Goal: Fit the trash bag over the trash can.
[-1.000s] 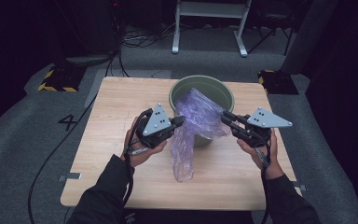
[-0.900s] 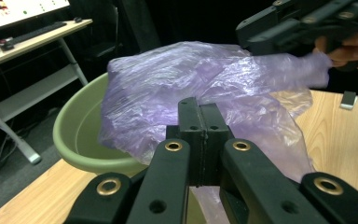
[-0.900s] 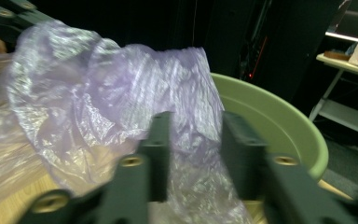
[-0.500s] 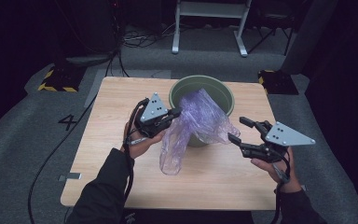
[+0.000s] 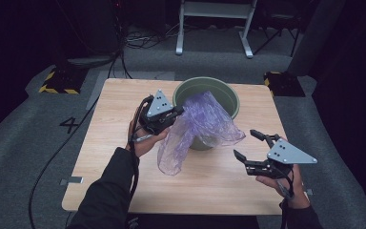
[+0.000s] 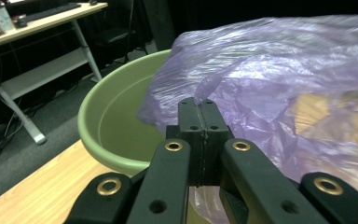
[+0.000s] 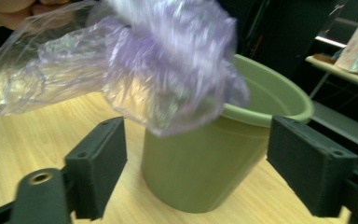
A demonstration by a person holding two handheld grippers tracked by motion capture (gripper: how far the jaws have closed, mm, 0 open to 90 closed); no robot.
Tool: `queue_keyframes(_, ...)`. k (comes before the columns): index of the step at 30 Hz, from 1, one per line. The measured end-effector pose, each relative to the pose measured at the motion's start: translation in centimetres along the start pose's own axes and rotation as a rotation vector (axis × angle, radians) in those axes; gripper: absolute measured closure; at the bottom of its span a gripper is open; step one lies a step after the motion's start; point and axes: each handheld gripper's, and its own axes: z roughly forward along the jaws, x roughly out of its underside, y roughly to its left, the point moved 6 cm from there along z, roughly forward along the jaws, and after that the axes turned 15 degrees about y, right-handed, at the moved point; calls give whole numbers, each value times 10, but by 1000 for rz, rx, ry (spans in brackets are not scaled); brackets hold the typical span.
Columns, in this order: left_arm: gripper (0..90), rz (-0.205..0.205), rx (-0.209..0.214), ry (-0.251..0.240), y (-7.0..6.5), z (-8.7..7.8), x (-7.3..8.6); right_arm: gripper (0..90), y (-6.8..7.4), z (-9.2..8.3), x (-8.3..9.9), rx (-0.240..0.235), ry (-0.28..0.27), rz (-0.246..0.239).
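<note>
A thin purple plastic bag (image 5: 200, 126) hangs over the front rim of a green bucket (image 5: 221, 94) at the far middle of the wooden table (image 5: 105, 124). My left gripper (image 5: 177, 113) is shut on the bag's left edge, just left of the bucket. Its closed fingertips (image 6: 199, 108) pinch the purple bag (image 6: 279, 79) beside the bucket (image 6: 116, 126). My right gripper (image 5: 249, 145) is off the bag at the front right; its jaws have just been opening and stand wide with nothing between them. Beyond them stand the bucket (image 7: 200, 168) and the drooping bag (image 7: 168, 60).
A metal desk frame (image 5: 214, 24) stands on the grey floor beyond the table. Yellow-and-black striped blocks (image 5: 57, 81) lie at the table's far corners. A black cable (image 5: 52, 157) trails off the left side. Bare tabletop lies in front of the bucket.
My right gripper has let go of the bag, opened wide and drawn back to the right and toward the front edge. The bag's right side has dropped over the bucket. The left gripper keeps its grip.
</note>
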Motion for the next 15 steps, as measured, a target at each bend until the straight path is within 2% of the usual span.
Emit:
queue_keyframes(2, 899, -6, 1, -1, 1, 2, 1, 191, 2, 4, -2, -34, -13, 18)
queue_keyframes(5, 899, -8, -2, -5, 2, 2, 1, 195, -2, 10, -5, -94, -38, 99)
queue_keyframes(7, 898, -7, -11, -8, 3, 2, 0, 196, -3, 13, -8, -131, -51, 132)
queue_keyframes(10, 898, -8, -6, -10, 3, 3, 0, 196, 0, 16, -14, -184, -76, 160)
queue_keyframes(11, 899, -7, -7, -9, 3, 4, 0, 205, 0, 18, -15, -185, -74, 160)
queue_keyframes(12, 899, -7, -8, -8, 3, 4, 0, 249, 1, 20, -17, -181, -70, 154)
queue_keyframes(14, 899, -10, -6, -13, 3, 5, -1, 448, 1, 24, -18, -176, -65, 139)
queue_keyframes(15, 899, -9, -8, -11, 3, 5, -1, 566, 0, 27, -17, -159, -49, 142)
